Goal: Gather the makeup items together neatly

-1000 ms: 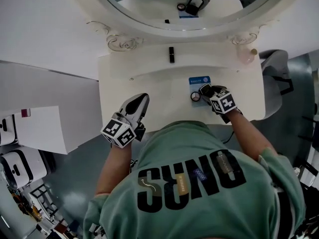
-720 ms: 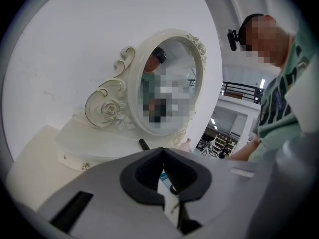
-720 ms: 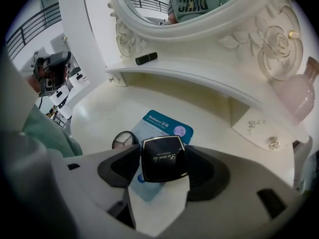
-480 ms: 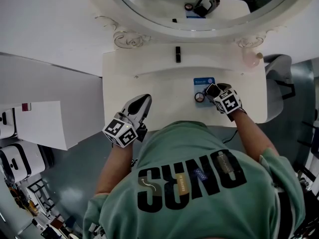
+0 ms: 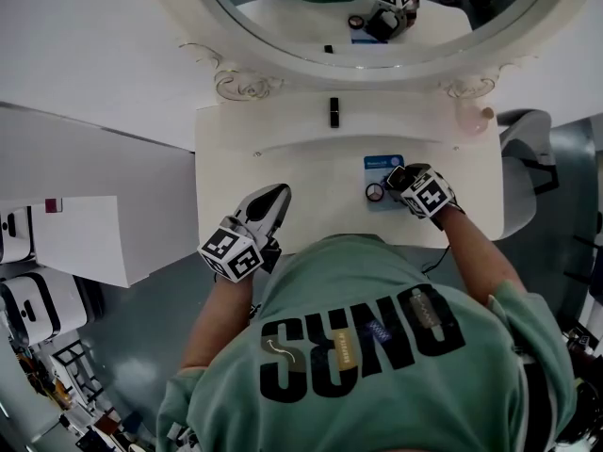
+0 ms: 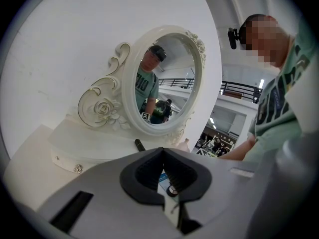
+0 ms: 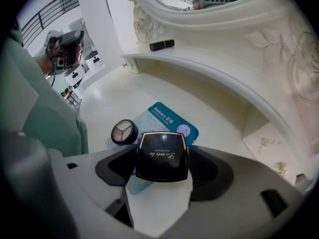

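Note:
A black square compact (image 7: 162,156) lies flat on a blue sachet (image 7: 169,117) on the white vanity top (image 5: 283,158). My right gripper (image 7: 163,167) straddles the compact with its jaws opening, the pads close beside the compact's sides. A small round eyeshadow pot (image 7: 124,131) sits just left of the compact, at the sachet's edge (image 5: 375,192). On the raised shelf under the mirror lies a black lipstick tube (image 5: 334,112). At the table's front left, my left gripper (image 5: 276,196) is shut and holds nothing.
An oval mirror in an ornate white frame (image 5: 240,83) stands at the back of the table. A pale pink bottle (image 5: 468,116) stands at the shelf's right end. A grey chair (image 5: 528,149) is beside the table on the right.
The right gripper has stayed over the sachet with the compact between its jaws. The left gripper has barely moved. The head view has shifted slightly.

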Tool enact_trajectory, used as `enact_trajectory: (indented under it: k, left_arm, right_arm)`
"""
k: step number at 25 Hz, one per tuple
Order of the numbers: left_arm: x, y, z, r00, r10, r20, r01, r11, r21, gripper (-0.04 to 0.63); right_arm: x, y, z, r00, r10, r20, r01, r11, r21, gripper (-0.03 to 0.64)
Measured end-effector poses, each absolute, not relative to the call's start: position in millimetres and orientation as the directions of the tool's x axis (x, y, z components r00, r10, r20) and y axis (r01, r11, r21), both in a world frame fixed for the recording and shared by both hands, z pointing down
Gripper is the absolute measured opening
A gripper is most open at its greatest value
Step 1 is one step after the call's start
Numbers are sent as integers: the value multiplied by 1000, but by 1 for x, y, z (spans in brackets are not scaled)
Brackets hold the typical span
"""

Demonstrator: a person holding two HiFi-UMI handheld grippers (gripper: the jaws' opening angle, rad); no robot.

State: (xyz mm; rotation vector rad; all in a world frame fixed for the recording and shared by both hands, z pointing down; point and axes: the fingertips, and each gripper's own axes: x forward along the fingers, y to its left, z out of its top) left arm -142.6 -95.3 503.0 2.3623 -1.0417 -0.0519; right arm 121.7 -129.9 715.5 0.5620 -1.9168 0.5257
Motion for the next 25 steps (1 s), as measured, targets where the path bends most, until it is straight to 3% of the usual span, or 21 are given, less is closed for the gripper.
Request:
enact_trajectory:
  k: [6, 9, 10, 11, 12, 16, 19, 25]
  left_arm:
    - [-144, -105, 500, 705, -688, 172, -671, -567, 478, 9]
    - [-145, -112, 496, 723, -672, 161, -654, -592, 470, 9]
    - [-146, -114, 495, 731, -664, 158, -648, -602, 467, 9]
    - [-147, -116, 493, 739, -656, 155, -641, -612, 464, 9]
    - [-149, -118, 492, 746, -649, 152, -634, -621, 462, 9]
    - [-161, -121, 488, 772, -618, 144, -606, -649, 461, 9]
    - [-170, -120, 484, 787, -600, 141, -592, -671, 447, 9]
    - [-173, -118, 491, 804, -576, 145, -569, -677, 466, 9]
  right_arm:
    - [101, -184, 633, -522, -321, 790, -760, 596, -259, 311]
    - [84, -226, 591, -513, -426, 745, -817, 508, -273, 311]
    - [84, -241, 582, -478, -470, 742, -850, 459, -257, 236]
    - [85, -255, 577, -431, -509, 745, -882, 410, -230, 23]
    - [86, -267, 575, -387, -532, 753, -905, 377, -199, 9]
    - [87, -269, 596, -300, -516, 803, -912, 403, -82, 5]
    - [103, -227, 608, -333, -518, 788, -914, 384, -133, 8]
    - [133, -142, 654, -352, -426, 833, -894, 417, -164, 143]
